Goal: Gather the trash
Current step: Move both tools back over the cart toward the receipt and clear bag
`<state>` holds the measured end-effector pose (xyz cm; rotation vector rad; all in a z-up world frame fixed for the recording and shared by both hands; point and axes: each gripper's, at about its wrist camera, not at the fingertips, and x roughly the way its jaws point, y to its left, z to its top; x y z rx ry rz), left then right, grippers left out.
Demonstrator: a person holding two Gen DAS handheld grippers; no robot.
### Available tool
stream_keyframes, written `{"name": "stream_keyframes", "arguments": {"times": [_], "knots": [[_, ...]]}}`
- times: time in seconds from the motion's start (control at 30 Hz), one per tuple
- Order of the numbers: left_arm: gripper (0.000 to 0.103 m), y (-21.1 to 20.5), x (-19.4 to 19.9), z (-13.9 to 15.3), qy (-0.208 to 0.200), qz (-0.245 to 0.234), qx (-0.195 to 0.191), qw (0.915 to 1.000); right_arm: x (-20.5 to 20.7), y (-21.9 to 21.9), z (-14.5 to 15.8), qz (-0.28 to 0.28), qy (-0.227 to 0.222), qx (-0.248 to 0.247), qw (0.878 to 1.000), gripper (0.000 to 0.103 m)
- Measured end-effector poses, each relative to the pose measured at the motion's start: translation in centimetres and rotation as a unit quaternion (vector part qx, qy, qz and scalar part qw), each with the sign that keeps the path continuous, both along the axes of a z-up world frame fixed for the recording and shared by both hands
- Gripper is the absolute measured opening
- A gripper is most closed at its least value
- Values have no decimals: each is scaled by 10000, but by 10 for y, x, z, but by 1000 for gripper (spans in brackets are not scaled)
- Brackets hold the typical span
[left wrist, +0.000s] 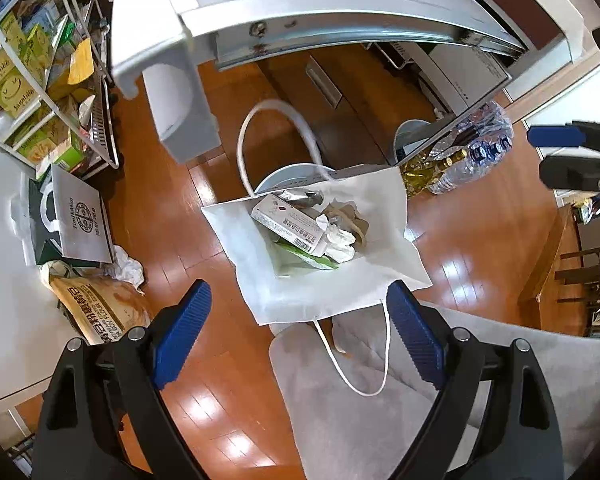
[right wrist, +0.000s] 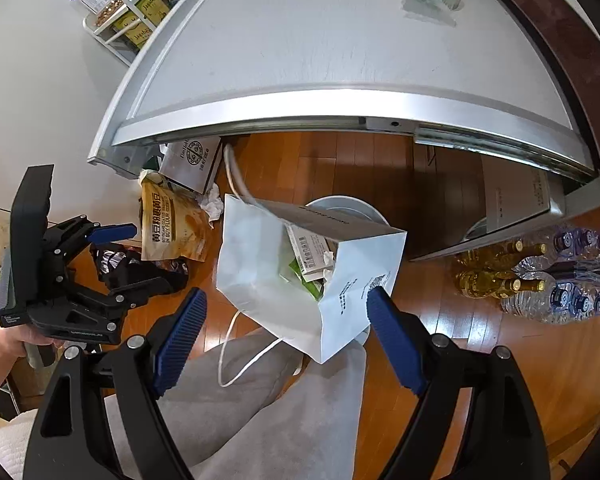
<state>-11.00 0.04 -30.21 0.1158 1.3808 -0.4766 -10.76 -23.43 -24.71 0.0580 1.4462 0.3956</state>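
Note:
A white paper bag (left wrist: 300, 292) stands open on the wooden floor against a person's grey trouser legs (left wrist: 340, 400). Inside lie a white carton (left wrist: 288, 220), crumpled tissue (left wrist: 340, 240), brown paper and a green wrapper (left wrist: 304, 256). My left gripper (left wrist: 300, 332) hangs above the bag's near edge, open and empty. It also shows at the left of the right wrist view as the left gripper (right wrist: 136, 258), held in a hand. My right gripper (right wrist: 288, 336) is open above the same bag (right wrist: 252, 264), nothing between its fingers. In the left wrist view the right gripper (left wrist: 560, 156) sits at the right edge.
A silver table top (right wrist: 340, 40) overhangs the bag. On the floor are a soy flour bag (right wrist: 172, 224), crumpled white paper (right wrist: 214, 204), a grey shopping bag (left wrist: 84, 220), a round grey bin (right wrist: 340, 208), wine bottles (right wrist: 496, 276) and packed water bottles (right wrist: 572, 280). A wire shelf (left wrist: 40, 80) holds green boxes.

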Motion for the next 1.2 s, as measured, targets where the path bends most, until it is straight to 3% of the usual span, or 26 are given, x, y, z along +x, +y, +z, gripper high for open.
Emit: {"name": "stream_keyframes", "arguments": {"times": [0.23,0.43,0.67,0.77,0.9,1.0,1.1,1.2], "knots": [[90,0,-19,39,-382,-216,-41,9990,-10,-7,42,-66,-319,143,9994,81],[90,3,-17,99,-1090,-53,-228,9938,-9,-15,93,-360,-882,314,9950,81],[96,2,7,172,-2217,424,-386,9734,12,-21,156,-631,-1919,155,9793,81],[98,4,22,192,-2562,624,-401,9638,25,-24,170,-736,-2265,20,9712,90],[99,6,45,211,-2887,884,-420,9524,42,-21,180,-787,-2665,-371,9599,92],[100,2,63,221,-3080,900,-422,9462,54,-21,178,-861,-2806,-353,9553,97],[101,-7,86,226,-3243,793,-395,9418,73,-20,168,-885,-2790,-367,9555,98],[101,-24,118,223,-3201,642,-488,9439,92,-18,146,-941,-2591,-411,9604,98]]}}
